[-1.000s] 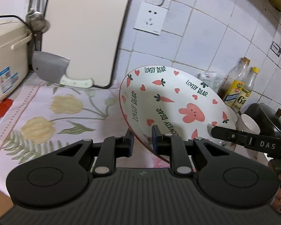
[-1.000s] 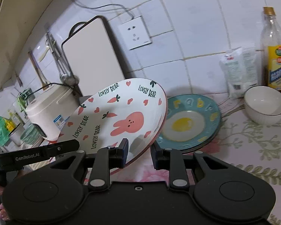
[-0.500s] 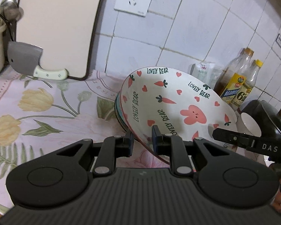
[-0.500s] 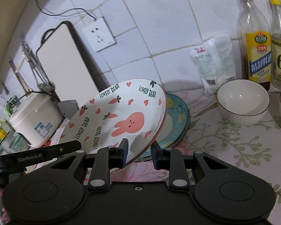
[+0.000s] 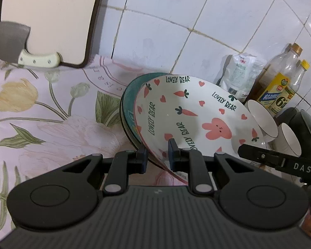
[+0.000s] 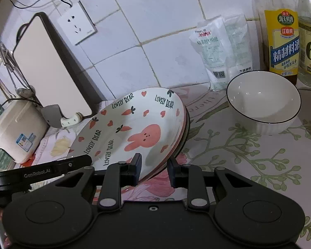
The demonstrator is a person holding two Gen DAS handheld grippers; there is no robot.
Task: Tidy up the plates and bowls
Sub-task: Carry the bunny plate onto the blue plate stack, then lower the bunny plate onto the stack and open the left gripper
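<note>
A: Cleaver (image 5: pixel 9 41) and cutting board (image 5: pixel 47 18) far left against the tiles; rice cooker (image 6: pixel 16 130) further back in the right wrist view. What has changed?

B: A second ago the rabbit plate (image 5: pixel 188 114) was carried in the air, well left of the teal plate (image 5: pixel 130 108). Now it sits over the teal plate, whose rim shows only as a crescent on the left. Both hands came down and across with it.

A: Meaning for the task?

B: Judgement: stacking of the plates is nearly done; release comes next. Whether the plates already touch, I cannot tell.

A: Grippers?

B: Left gripper (image 5: pixel 158 155) clamped on the near rim. Right gripper (image 6: pixel 154 167) pinches the same rim further round, jaws narrow.

A: Plate's look?

B: White, glossy, shallow; pink rabbit, carrots, hearts, "LOVELY BEAR" lettering, reddish edge. Tilted, far side higher.

A: Right of it?

B: White bowl (image 6: pixel 263 101) on the floral cloth (image 6: pixel 238 155), apart from the stack; salt bag (image 6: pixel 221 51) and sauce bottles (image 6: pixel 280 33) behind.
</note>
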